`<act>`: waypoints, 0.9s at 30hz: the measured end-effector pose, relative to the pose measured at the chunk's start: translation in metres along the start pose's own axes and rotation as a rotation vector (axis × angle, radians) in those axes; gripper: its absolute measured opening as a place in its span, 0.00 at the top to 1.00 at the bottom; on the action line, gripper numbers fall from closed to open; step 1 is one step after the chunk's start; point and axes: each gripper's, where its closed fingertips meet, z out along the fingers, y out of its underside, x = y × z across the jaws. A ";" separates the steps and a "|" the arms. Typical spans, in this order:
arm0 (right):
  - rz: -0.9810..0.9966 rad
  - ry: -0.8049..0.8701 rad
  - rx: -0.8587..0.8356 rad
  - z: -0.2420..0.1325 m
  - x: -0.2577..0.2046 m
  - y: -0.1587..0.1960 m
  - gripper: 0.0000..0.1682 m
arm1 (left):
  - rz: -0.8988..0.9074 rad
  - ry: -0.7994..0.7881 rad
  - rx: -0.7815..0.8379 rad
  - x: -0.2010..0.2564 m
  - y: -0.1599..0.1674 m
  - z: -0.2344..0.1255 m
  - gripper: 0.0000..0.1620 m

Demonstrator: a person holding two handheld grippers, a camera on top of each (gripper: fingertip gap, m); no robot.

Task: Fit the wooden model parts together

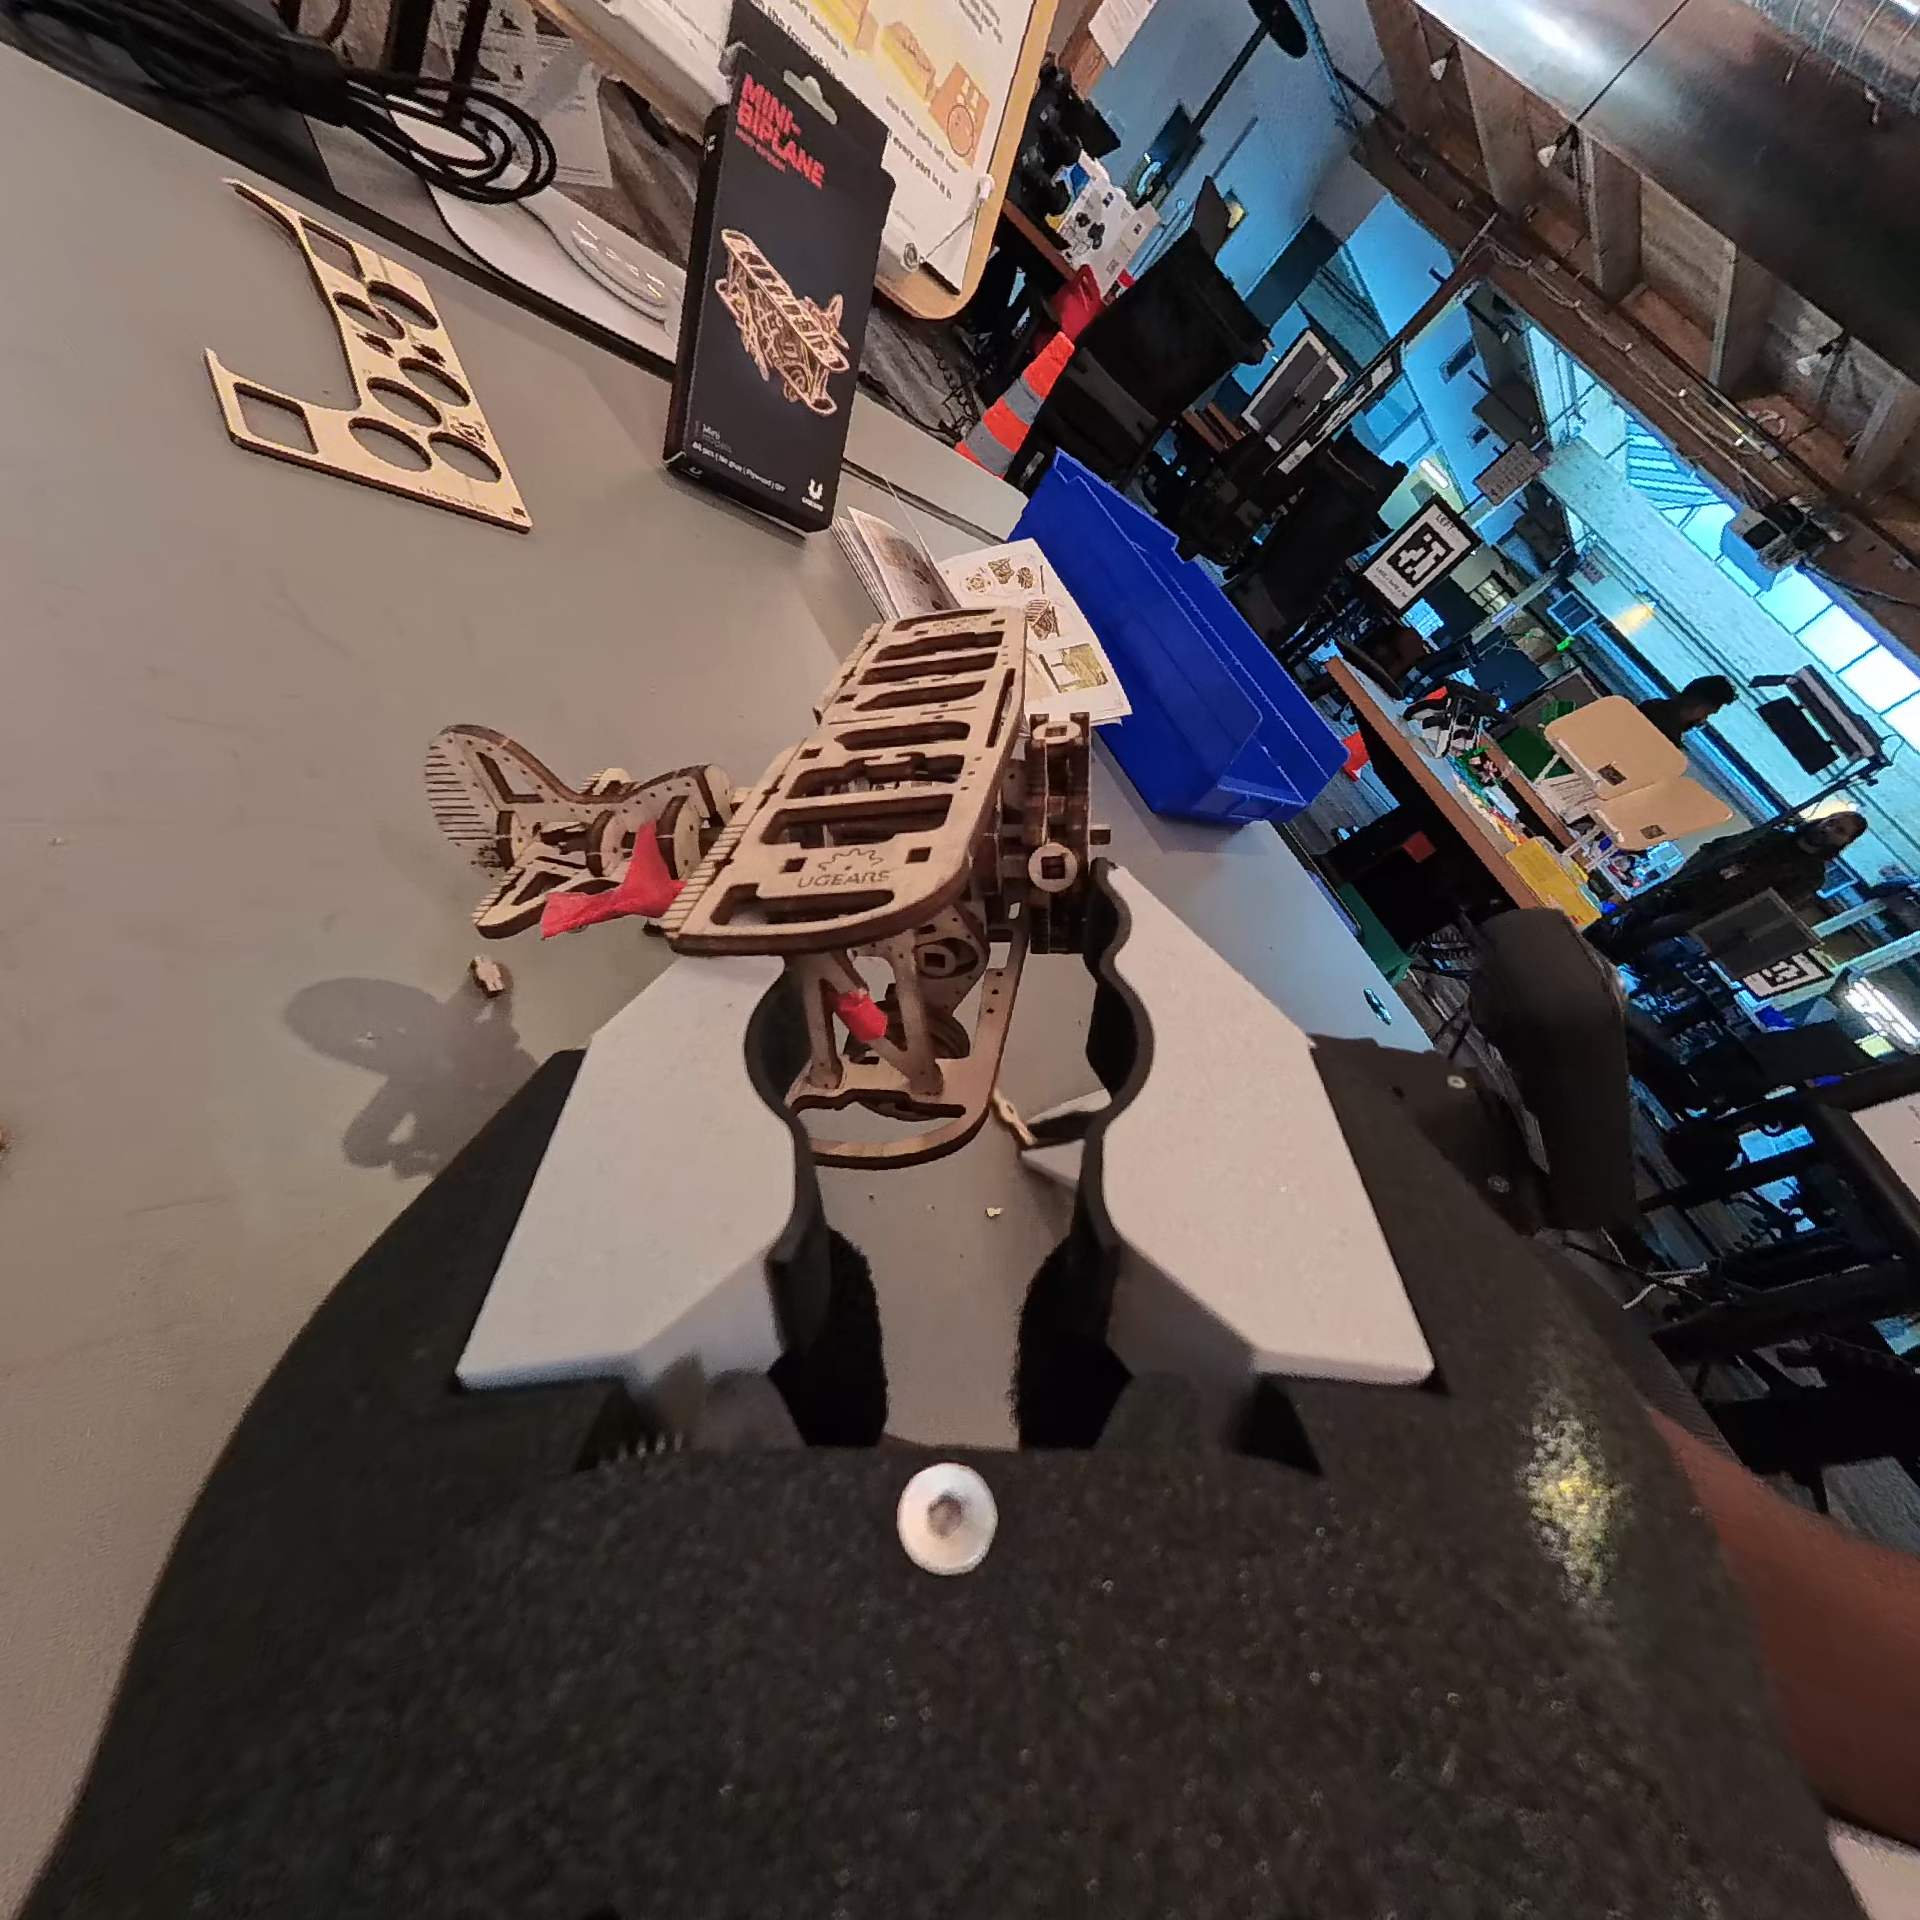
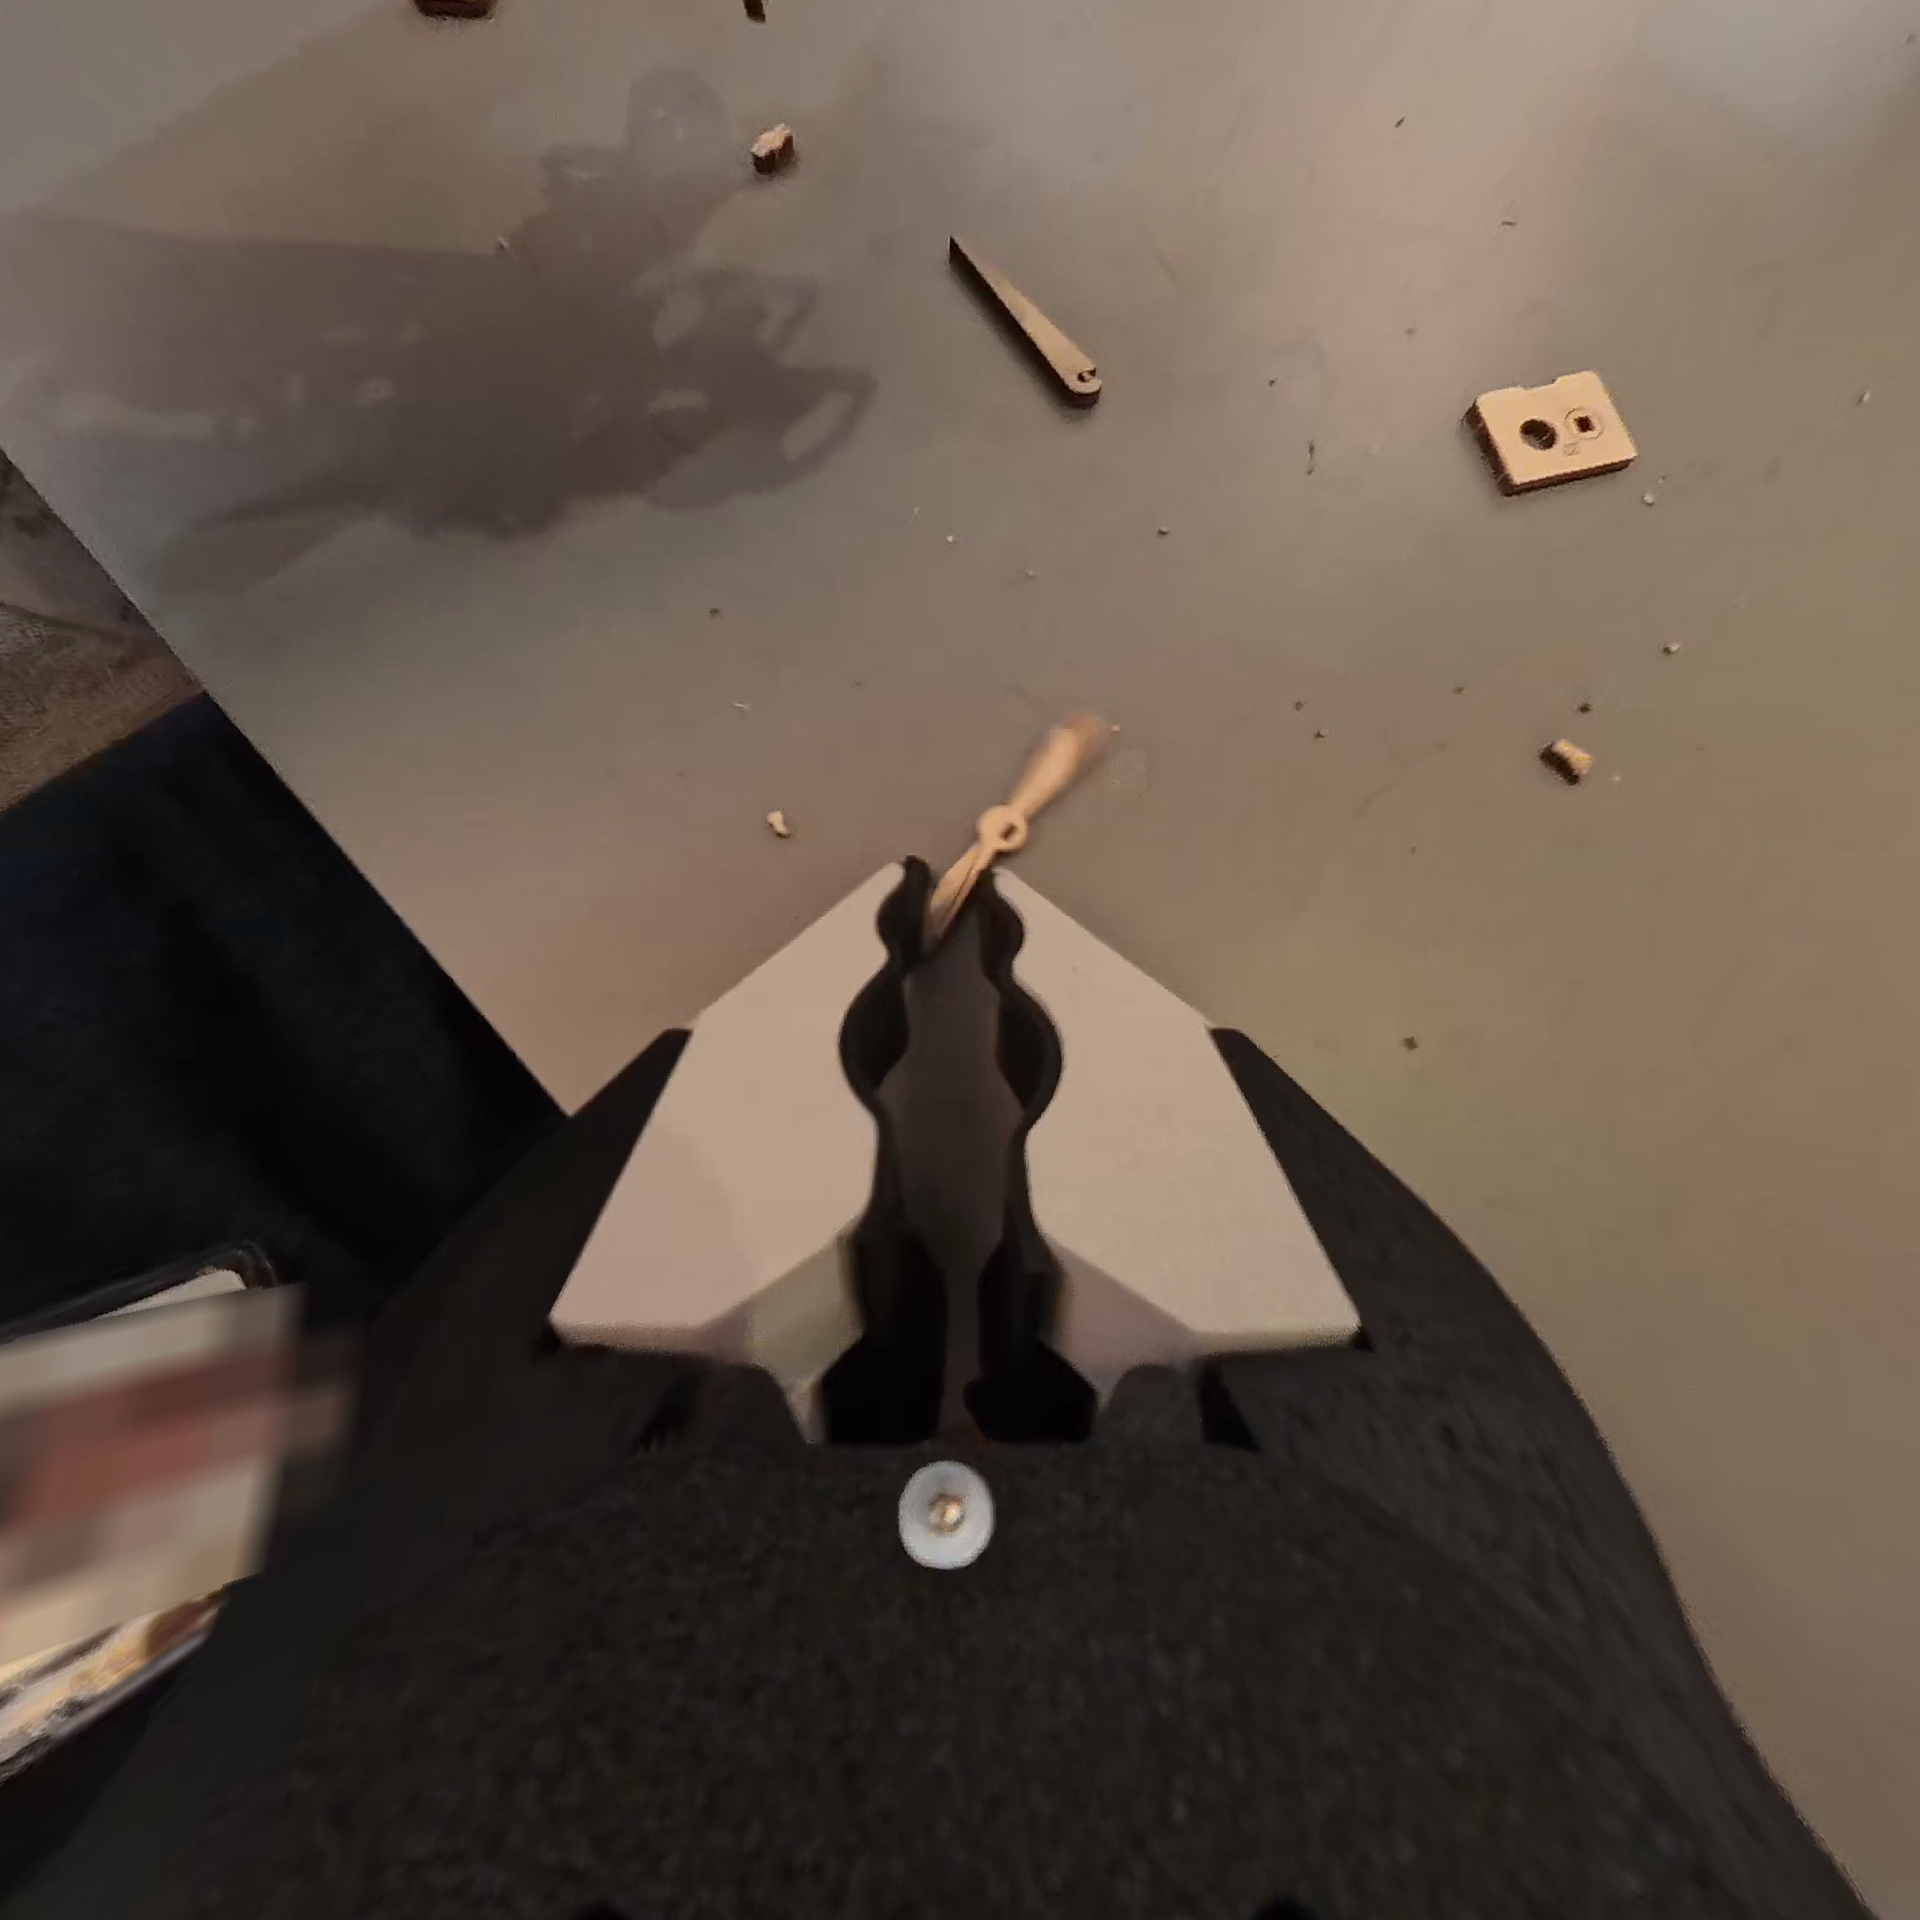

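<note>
Right claw (image 2: pixel 951 894) is pinched tight on one blade of the little wooden propeller (image 2: pixel 1023 810), which sticks out straight ahead past its tips, while the left claw (image 1: pixel 940 1003), spread wide, straddles the biplane model's (image 1: pixel 883 821) wing end, nose hub up by its right finger.

Propeller (image 2: pixel 1023 805) base hidden between fingers (image 2: pixel 1081 997)

A black box (image 1: pixel 779 312) at eleven o'clock carries red lettering above a plane drawing, with small white print at its foot. The wooden plane (image 1: pixel 852 831) has a brand engraved on its upper wing. A leaflet (image 1: pixel 1049 634) beyond it, a white board (image 1: pixel 935 94) at twelve and the black-and-white marker signs (image 1: pixel 1418 556) at three bear print too small to read.
</note>
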 end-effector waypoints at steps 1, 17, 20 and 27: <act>-0.025 -0.004 -0.009 0.000 0.003 0.000 0.97 | 0.005 -0.004 0.001 0.000 0.000 0.000 0.69; -0.233 -0.085 0.377 -0.081 -0.040 -0.136 0.98 | -0.235 0.139 0.077 0.014 -0.004 0.003 0.69; -0.268 -0.060 0.394 -0.076 -0.042 -0.149 0.98 | -0.261 0.172 0.094 0.020 -0.005 0.003 0.70; -0.289 -0.012 0.380 -0.064 -0.041 -0.154 0.98 | -0.280 0.188 0.081 0.023 -0.001 0.005 0.70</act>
